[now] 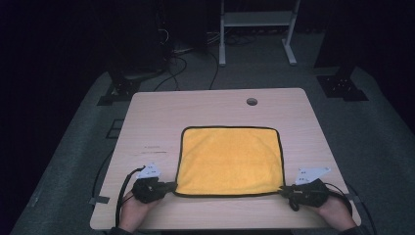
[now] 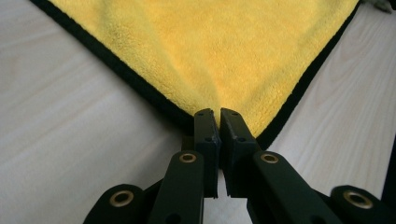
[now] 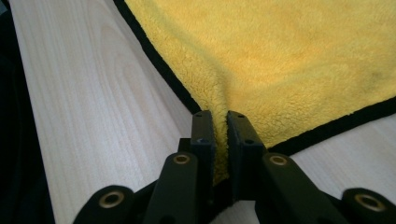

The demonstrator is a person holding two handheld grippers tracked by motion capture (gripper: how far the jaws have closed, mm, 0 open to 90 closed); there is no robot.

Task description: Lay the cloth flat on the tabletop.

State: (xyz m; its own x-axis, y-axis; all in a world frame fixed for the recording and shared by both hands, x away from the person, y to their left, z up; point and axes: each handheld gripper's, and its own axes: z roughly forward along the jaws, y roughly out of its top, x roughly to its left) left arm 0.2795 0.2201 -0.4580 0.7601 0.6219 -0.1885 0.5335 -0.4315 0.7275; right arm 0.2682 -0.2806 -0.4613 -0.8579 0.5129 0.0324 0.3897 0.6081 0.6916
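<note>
Left gripper [image 1: 169, 186] at the cloth's [image 1: 229, 160] near-left corner, jaws clamped on that corner; left gripper view shows the yellow pile bunched into a ridge running up to the jaw tips, black hem passing under them. Right gripper [image 1: 285, 190] at the cloth's near-right corner, jaws pinching it: right gripper view has a fold of yellow fabric [image 3: 261, 56] squeezed in the narrow gap between the jaws. Left hand [image 1: 133, 208] and right hand [image 1: 336, 211] sit just nearer than the cloth's near edge, one off each corner. Cloth is yellow with black edging, lying flat on the light wood table [image 1: 156, 117], roughly centred side to side and toward the near half; near hem runs straight between the two grippers. Beyond the cloth's far edge: bare tabletop, then a round cable hole [image 1: 251, 102] near the far edge, right of the cloth's midline. Past that, dark floor with cables [image 1: 181, 63] and a white frame [image 1: 257, 29].
</note>
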